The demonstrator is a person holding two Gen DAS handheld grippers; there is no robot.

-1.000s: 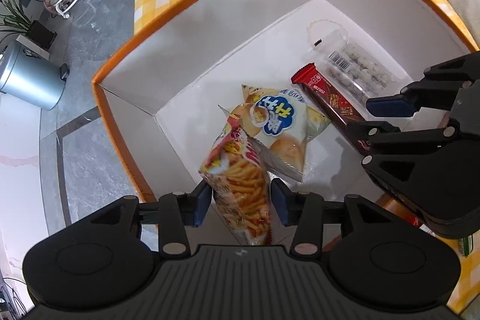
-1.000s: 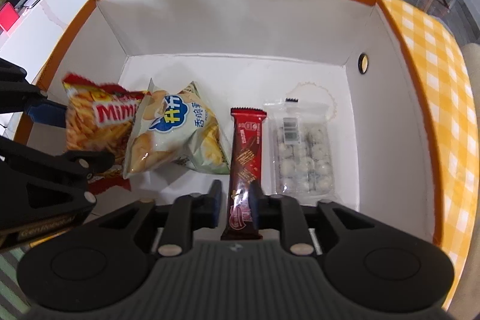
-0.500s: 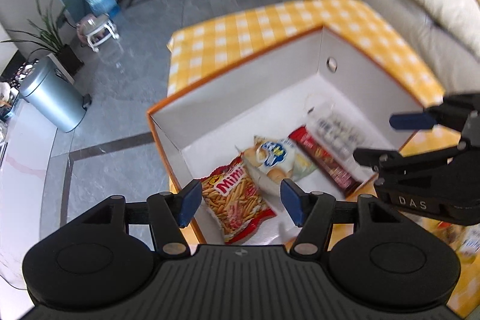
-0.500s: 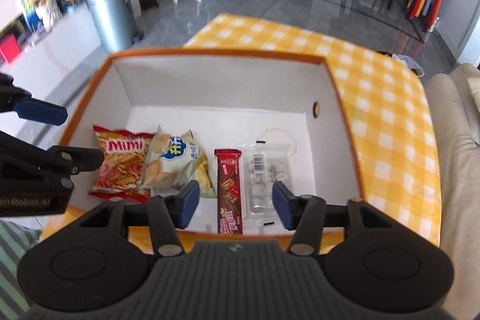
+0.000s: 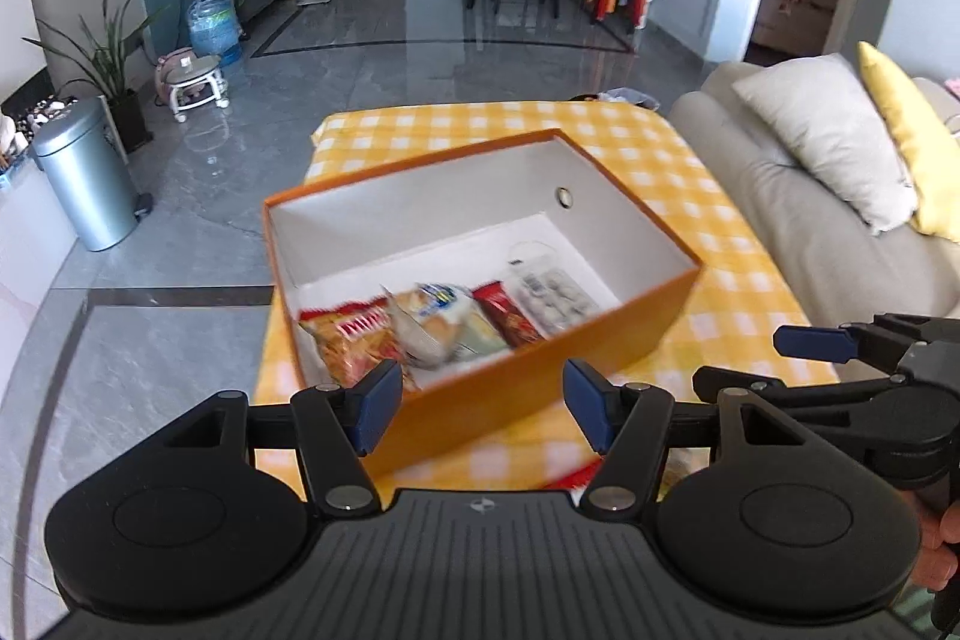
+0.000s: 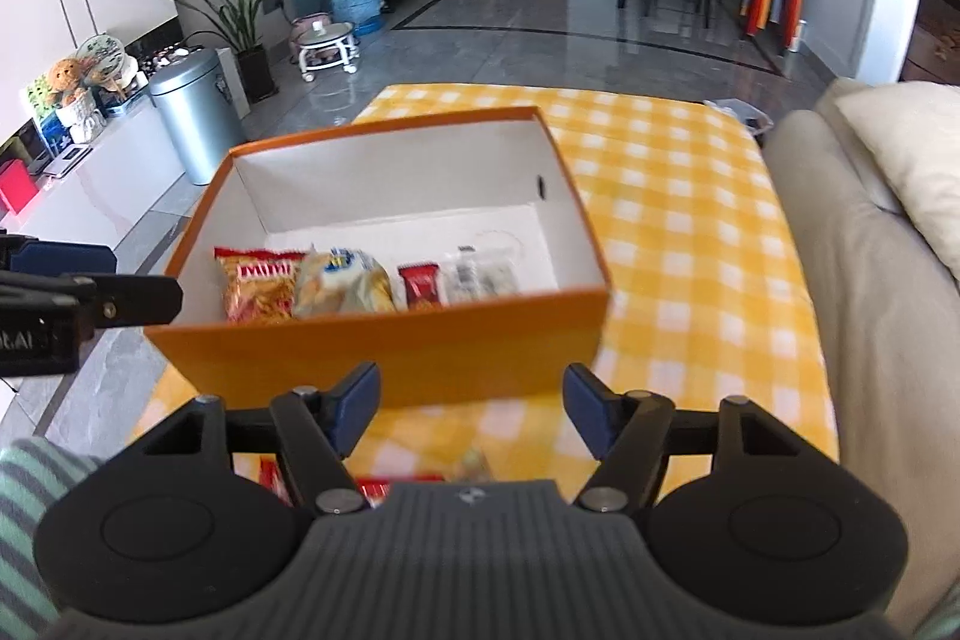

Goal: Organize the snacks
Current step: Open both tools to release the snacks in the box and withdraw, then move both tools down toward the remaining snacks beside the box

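Checkered table [image 6: 678, 244]: snack box [image 6: 372, 346] beyond both empty, open jaws.

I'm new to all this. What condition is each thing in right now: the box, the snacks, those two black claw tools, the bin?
Orange box: lidless, upright on the checked tablecloth.
Mimi bag: lying inside, leftmost.
Pale chip bag: lying beside it.
Red bar: lying inside.
Clear packet: lying inside, rightmost.
Left gripper: jaws apart, empty.
Right gripper: jaws opening, empty.
Silver bin: lid closed.
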